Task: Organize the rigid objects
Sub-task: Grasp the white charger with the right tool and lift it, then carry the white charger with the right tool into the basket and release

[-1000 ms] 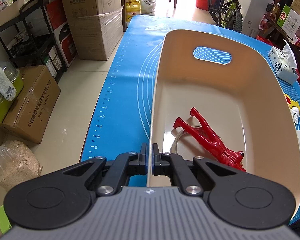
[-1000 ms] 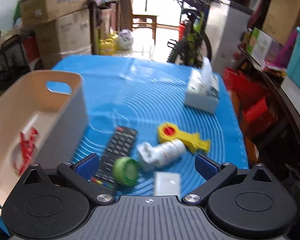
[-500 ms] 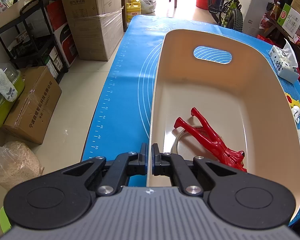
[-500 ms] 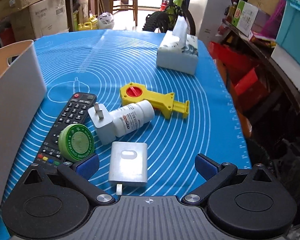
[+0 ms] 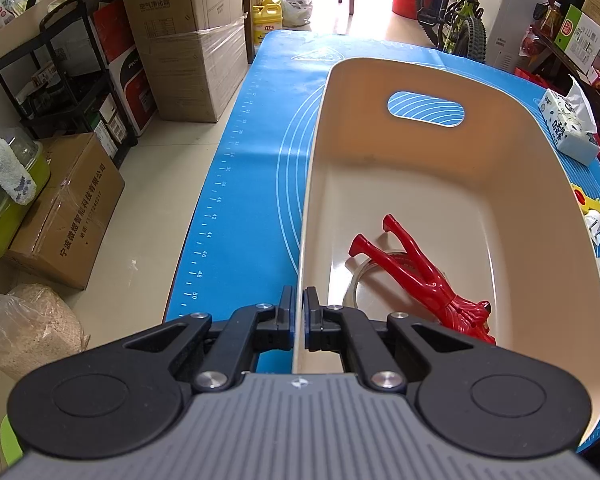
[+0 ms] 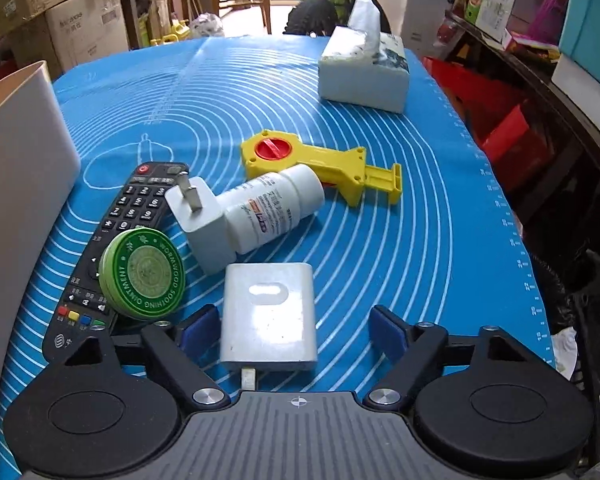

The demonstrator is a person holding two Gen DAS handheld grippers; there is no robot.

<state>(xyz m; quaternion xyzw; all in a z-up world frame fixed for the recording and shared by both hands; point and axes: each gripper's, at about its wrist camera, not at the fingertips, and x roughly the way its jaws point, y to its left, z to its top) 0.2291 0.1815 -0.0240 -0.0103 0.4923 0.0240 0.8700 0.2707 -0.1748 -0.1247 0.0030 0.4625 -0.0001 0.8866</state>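
Note:
My left gripper [image 5: 299, 312] is shut on the near rim of the beige bin [image 5: 452, 76], which holds a red plastic tool [image 5: 424, 276] lying over a clear ring. My right gripper [image 6: 294, 330] hangs low over the blue mat, its jaws closing around a flat white charger block [image 6: 268, 312] that lies between them; the blue pads stand apart from its sides. Beyond lie a green ointment tin [image 6: 144, 274] on a black remote [image 6: 120, 240], a white plug adapter [image 6: 202, 220], a white pill bottle [image 6: 272, 208] and a yellow toy tool [image 6: 324, 164].
A tissue box [image 6: 364, 76] stands at the far end of the blue mat [image 6: 400, 248]. The bin's outer wall [image 6: 20, 200] rises at the left of the right wrist view. Cardboard boxes, a black shelf rack and a bicycle surround the table; the mat's right edge drops off beside red crates.
My right gripper came down toward the mat and now straddles the white charger block, its jaws narrower than before. The left gripper and the bin have not moved.

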